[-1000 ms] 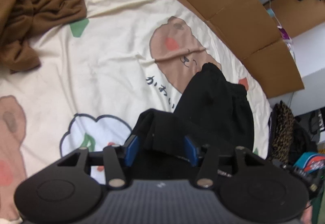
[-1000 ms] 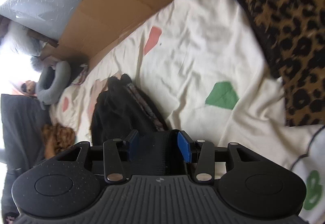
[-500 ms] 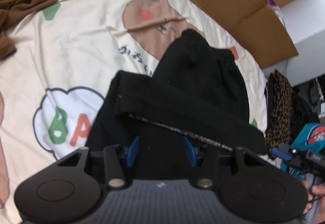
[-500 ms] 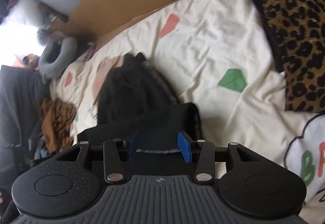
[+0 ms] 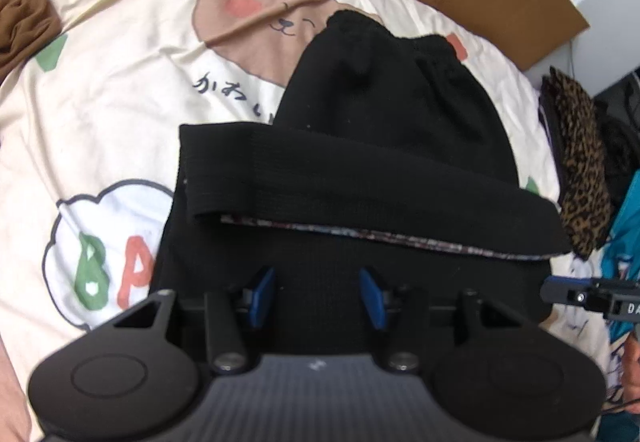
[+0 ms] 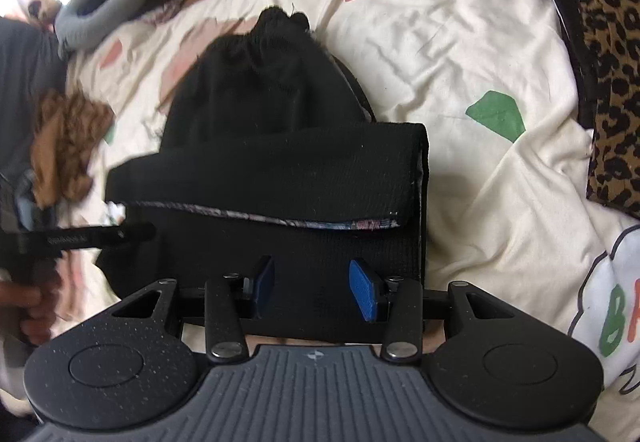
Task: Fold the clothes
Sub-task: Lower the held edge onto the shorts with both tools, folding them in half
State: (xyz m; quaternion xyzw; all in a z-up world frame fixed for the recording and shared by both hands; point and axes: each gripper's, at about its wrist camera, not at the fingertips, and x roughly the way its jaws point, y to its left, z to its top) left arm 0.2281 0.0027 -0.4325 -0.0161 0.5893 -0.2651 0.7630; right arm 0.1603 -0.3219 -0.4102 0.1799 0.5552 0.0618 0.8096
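Since 1 s ago both grippers have pulled back & up: a black band that sat bunched between the pads now lies folded across the garment, and the pads stand clear of it.

Left wrist view: black knit garment [image 5: 384,129] fills mid-frame on the cartoon bedsheet [image 5: 120,113], gathered waistband at top centre, a ribbed flap doubled over across the middle w/ a patterned lining edge showing under it. Left gripper [image 5: 316,296], bottom centre, has its blue pads spread apart over the near fabric, gripping nothing. Brown top [image 5: 24,25] at upper left edge, leopard-print cloth [image 5: 580,161] at right.

Right wrist view: same garment [image 6: 272,145] at centre, flap edge squared at its right end. Right gripper [image 6: 312,294], bottom centre, pads apart, nothing pinched.

Handling, a judgement: soft, light, limp knit; not slippery, not fragile, but thick where doubled, so it'll sag & spring open. Best hold looks like the near corners or flap ends, both layers pinched together.
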